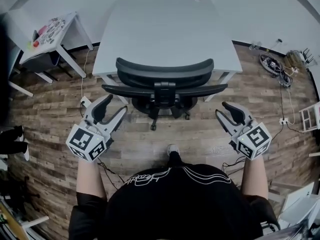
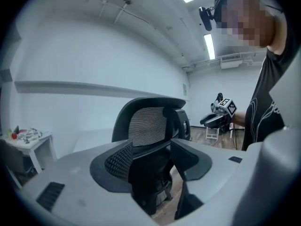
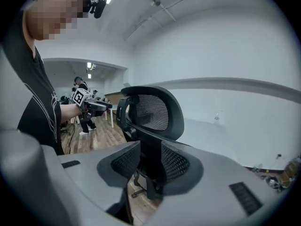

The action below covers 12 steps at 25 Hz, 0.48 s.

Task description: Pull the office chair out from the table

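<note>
The person stands behind the chair with a gripper in each hand, both held out level on either side of it and both empty. The left gripper has its jaws spread wide. Its own view shows the two dark textured pads well apart, with only the chair's back visible through the gap, some way beyond them. The right gripper has its jaws apart too, though more narrowly. Its pads also frame the chair from the other side without touching it. Neither gripper is in contact with anything.

The office chair sits between the two grippers and a little ahead of them, with its back turned to the person. It is dark grey to black, with a curved mesh backrest, a second curved bar lower down and a solid central spine joining them. Its wheeled base shows on the wooden floor below. The chair stands close against the near edge of the white bench. The backrest hides its seat, so I cannot tell how far under it goes.

A small white side table with coloured bits on it stands off to the left, and a tangle of cables lies on the floor to the right.
</note>
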Available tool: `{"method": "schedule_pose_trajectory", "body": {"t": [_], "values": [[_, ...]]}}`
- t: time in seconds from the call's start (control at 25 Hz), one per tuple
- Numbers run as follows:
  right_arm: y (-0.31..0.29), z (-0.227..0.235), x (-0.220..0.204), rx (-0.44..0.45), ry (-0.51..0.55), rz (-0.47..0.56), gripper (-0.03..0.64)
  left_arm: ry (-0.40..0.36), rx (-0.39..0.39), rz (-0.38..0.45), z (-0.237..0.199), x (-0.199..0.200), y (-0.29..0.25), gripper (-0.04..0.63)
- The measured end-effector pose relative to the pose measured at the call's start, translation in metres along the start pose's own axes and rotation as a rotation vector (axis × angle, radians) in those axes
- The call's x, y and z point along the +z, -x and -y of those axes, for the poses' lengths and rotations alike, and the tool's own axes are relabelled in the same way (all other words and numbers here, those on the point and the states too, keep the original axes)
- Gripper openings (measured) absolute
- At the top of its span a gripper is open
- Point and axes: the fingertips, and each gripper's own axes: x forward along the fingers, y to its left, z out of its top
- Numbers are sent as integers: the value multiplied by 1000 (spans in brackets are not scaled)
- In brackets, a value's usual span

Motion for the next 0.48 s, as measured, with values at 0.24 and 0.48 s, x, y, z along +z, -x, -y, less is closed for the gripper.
{"method": "schedule_pose_trajectory", "body": {"t": [0.24, 0.48], "values": [[-11, 11, 1, 22, 124, -55, 216, -136, 3, -91, -26, -7, -14, 259], [-26, 33, 1, 32, 252, -146, 247, -319, -10, -259, -52, -29, -25, 264]]}}
